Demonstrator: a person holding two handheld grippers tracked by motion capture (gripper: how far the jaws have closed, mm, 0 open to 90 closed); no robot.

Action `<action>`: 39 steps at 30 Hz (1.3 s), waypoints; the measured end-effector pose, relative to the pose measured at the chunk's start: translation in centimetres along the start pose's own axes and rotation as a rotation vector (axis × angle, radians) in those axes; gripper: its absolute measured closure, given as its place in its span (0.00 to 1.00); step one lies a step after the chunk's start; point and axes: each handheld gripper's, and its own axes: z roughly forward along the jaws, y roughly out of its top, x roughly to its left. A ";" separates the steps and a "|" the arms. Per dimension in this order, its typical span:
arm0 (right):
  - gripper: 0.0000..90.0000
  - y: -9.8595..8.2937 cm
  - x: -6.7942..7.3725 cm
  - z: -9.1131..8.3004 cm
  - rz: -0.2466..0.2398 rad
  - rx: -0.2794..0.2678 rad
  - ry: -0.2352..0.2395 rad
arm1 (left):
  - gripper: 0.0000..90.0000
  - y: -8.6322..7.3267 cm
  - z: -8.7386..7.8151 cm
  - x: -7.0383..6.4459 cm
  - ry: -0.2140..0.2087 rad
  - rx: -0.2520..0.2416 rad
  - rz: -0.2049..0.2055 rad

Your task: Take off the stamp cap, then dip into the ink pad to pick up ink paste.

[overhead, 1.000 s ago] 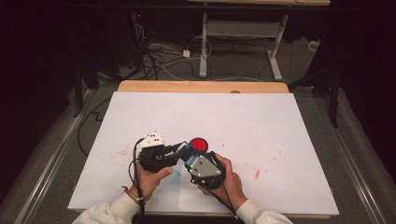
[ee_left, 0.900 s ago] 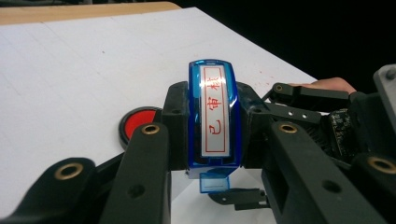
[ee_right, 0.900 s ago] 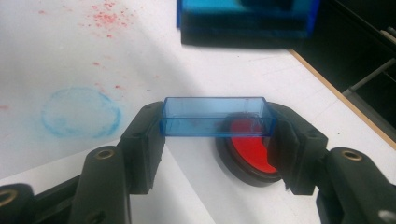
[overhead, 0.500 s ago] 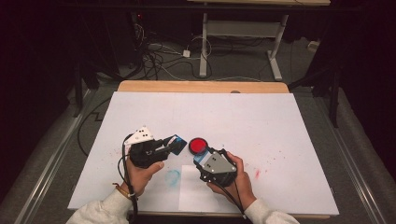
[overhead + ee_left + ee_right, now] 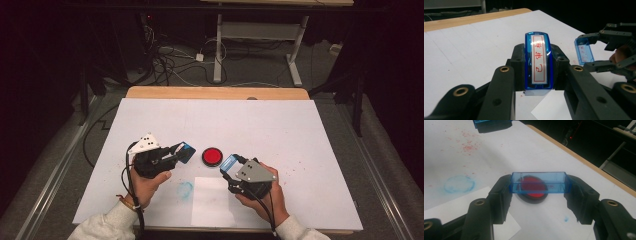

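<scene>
Two grippers work here, one in each hand, and each one has its fingers closed on one blue piece. Nearest to the person lies one white paper sheet [image 5: 212, 200] on the surface [image 5: 300, 130], with one blue ring-shaped smudge [image 5: 185, 188] just beside it. The right gripper [image 5: 229, 163] clamps one clear blue cap [image 5: 538, 182] by its two short ends and holds it above the surface. The left gripper [image 5: 181, 151] clamps one blue stamp [image 5: 539, 63] with red characters on its label, also lifted. Between them sits one round red ink pad [image 5: 212, 156]. I judge that the smooth cap could slip or twist out, because only its narrow ends are held. The stamp could also come down tilted on the pad, take ink unevenly and add to the red speckles [image 5: 295, 157] on the surface. Farther away is one wooden edge [image 5: 215, 93].
</scene>
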 end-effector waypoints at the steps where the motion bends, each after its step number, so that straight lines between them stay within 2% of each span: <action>1: 0.45 0.0 -0.2 -0.2 0.005 -0.002 -0.004 | 0.76 0.0 0.0 0.0 0.003 0.000 0.003; 10: 0.45 -1.0 -1.7 -2.2 0.012 0.018 -0.050 | 0.76 0.1 -0.3 0.3 0.019 0.007 0.021; 18: 0.45 -2.4 -3.2 -3.7 0.030 0.052 -0.096 | 0.76 0.2 0.0 0.3 0.033 0.030 0.062; 28: 0.45 -4.2 -5.2 -5.4 0.073 0.095 -0.153 | 0.76 0.2 0.6 0.1 0.024 0.083 0.159; 34: 0.45 -5.1 -5.5 -6.0 0.081 0.120 -0.161 | 0.76 0.5 1.2 -0.4 0.027 0.124 0.210; 39: 0.45 -5.3 -5.7 -6.2 0.088 0.122 -0.162 | 0.76 1.0 1.9 -0.7 0.014 0.160 0.261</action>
